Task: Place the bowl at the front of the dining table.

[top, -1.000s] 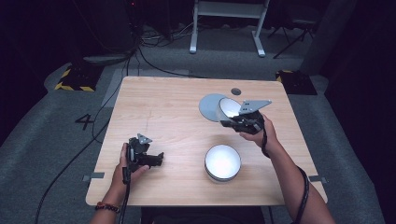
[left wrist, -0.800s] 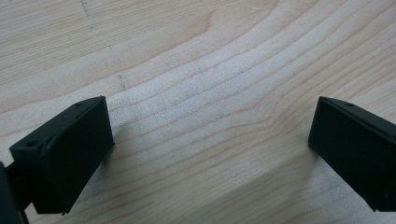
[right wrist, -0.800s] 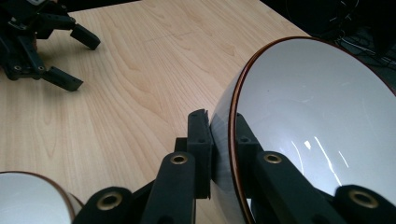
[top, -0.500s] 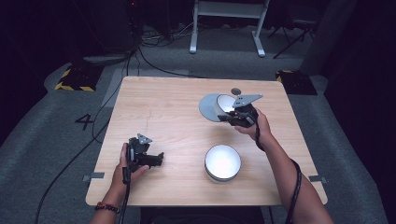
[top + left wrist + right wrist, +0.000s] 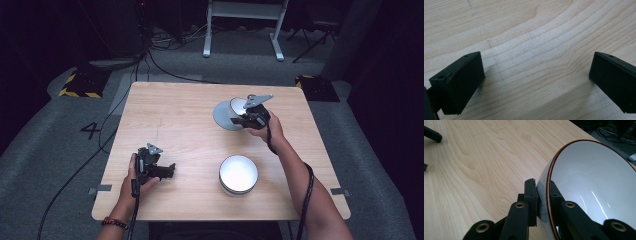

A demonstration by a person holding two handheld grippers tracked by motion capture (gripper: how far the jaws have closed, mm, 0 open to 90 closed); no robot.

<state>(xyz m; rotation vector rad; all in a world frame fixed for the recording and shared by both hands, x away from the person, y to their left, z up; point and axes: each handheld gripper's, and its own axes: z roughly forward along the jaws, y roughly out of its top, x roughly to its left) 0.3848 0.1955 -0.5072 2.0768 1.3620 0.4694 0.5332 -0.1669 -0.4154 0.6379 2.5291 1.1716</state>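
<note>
Grey bowl's [image 5: 599, 182] rim pinched between right gripper [image 5: 542, 195] fingers; left gripper [image 5: 534, 82] fingers spread over table [image 5: 175, 120]

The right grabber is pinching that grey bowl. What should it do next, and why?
Probably lift it a little and carry it toward the white bowl. The right hand-held gripper is clamped on the tilted grey bowl's rim, and the left hand-held gripper waits open above bare table.

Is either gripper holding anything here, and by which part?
The right gripper is clamped on the rim of a grey bowl, one jaw inside and one outside its wall. The left gripper is open over bare table.
</note>
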